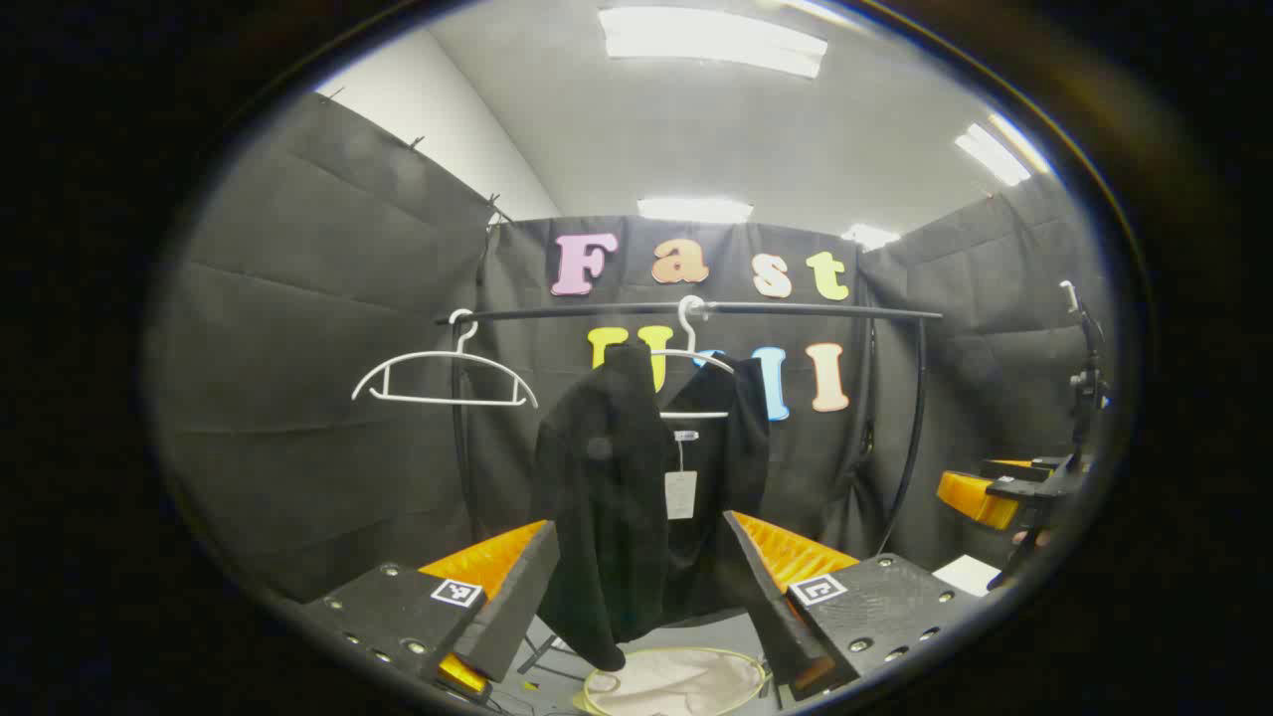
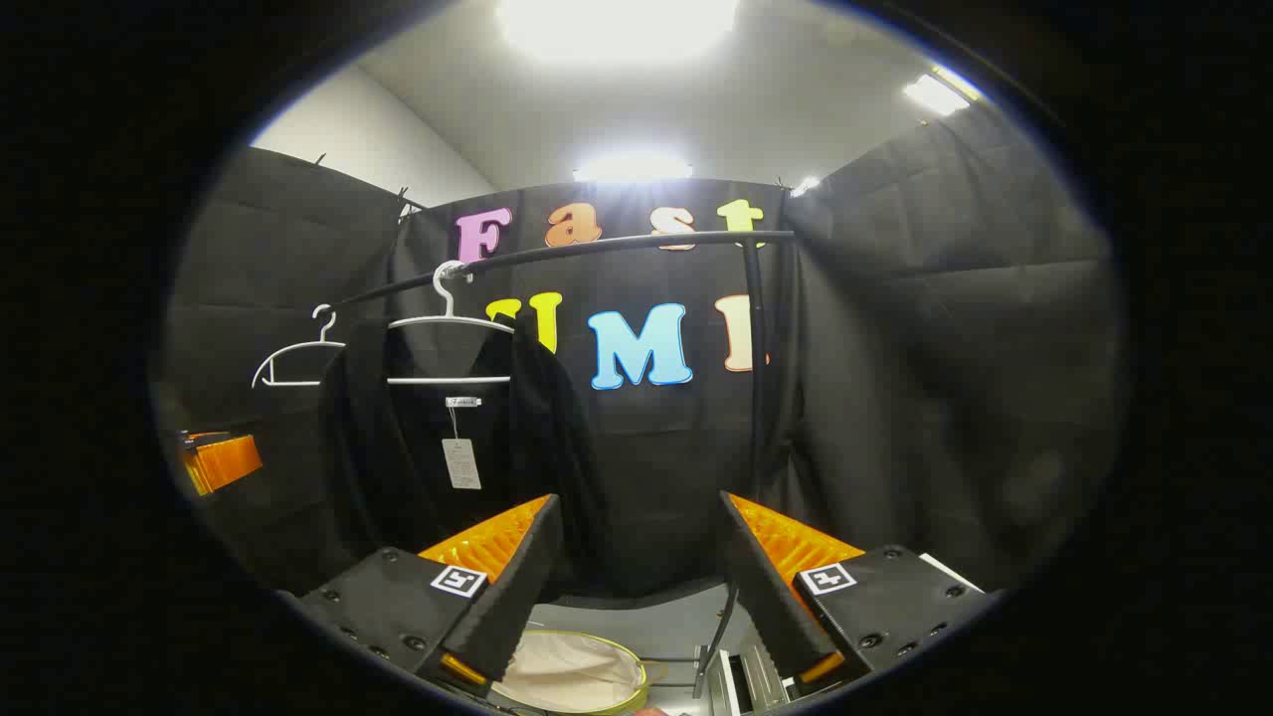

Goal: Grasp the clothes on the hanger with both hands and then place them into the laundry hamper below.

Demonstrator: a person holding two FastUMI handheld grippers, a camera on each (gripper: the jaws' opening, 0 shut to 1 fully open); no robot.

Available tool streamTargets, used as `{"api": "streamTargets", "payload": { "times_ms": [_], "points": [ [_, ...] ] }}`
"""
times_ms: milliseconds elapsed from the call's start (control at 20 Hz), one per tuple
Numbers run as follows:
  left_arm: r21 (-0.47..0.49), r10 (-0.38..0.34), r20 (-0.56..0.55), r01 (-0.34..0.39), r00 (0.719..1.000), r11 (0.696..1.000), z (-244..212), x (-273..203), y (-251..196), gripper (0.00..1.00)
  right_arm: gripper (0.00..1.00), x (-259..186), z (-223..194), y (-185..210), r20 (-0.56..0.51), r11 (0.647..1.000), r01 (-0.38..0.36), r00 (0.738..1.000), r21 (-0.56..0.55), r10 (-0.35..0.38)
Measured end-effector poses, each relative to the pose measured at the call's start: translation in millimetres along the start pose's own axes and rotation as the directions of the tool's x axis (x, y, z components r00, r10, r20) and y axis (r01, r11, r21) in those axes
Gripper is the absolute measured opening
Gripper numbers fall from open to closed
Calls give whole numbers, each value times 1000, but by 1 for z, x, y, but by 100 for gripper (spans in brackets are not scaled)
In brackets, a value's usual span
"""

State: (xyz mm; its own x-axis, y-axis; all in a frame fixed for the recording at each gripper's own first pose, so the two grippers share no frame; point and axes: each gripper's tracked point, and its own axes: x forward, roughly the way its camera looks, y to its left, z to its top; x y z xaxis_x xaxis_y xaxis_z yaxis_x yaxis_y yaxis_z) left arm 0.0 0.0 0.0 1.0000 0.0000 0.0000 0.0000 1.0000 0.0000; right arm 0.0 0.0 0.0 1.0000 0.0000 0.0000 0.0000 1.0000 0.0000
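A black garment point(image 1: 636, 497) with a white tag hangs on a white hanger point(image 1: 696, 363) from a black rail point(image 1: 696, 309). In the left gripper view my left gripper point(image 1: 641, 552) stands open right in front of the garment, its fingers either side of it and apart from it. Below lies the laundry hamper point(image 1: 676, 681) with its pale lining. In the right gripper view the garment point(image 2: 448, 447) hangs to the left, and my right gripper point(image 2: 641, 527) is open, aimed at the wall to the garment's right. The hamper point(image 2: 572, 671) shows at the bottom.
An empty white hanger point(image 1: 443, 378) hangs at the rail's left end. The rack's upright post point(image 2: 758, 398) stands at the right. The other gripper point(image 1: 995, 492) shows at the right edge of the left gripper view. Black cloth walls close in the booth.
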Motion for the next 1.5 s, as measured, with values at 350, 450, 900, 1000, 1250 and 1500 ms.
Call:
{"api": "streamTargets", "payload": {
  "times_ms": [350,450,900,1000,1250,1500],
  "points": [
    [5,5,5,-5,1000,1000,0,-2,1,95,98,-1,0,5,-3,1000,-17,1000,-3,17],
    [8,3,2,-3,1000,1000,-1,-2,0,95,98,0,-1,6,-5,1000,-18,1000,0,18],
    [1,7,-12,-6,1000,1000,-2,1,-2,95,94,6,2,10,-11,1000,-27,1000,-1,27],
    [5,-2,-17,3,1000,1000,-1,11,-7,95,98,12,7,13,-2,999,-35,999,5,35],
    [38,-14,-24,15,1000,999,7,48,-27,95,98,44,11,26,-2,994,-103,995,31,103],
    [63,-4,-35,6,999,998,8,96,-54,95,98,92,17,28,-6,984,-170,985,54,171]
  ]
}}
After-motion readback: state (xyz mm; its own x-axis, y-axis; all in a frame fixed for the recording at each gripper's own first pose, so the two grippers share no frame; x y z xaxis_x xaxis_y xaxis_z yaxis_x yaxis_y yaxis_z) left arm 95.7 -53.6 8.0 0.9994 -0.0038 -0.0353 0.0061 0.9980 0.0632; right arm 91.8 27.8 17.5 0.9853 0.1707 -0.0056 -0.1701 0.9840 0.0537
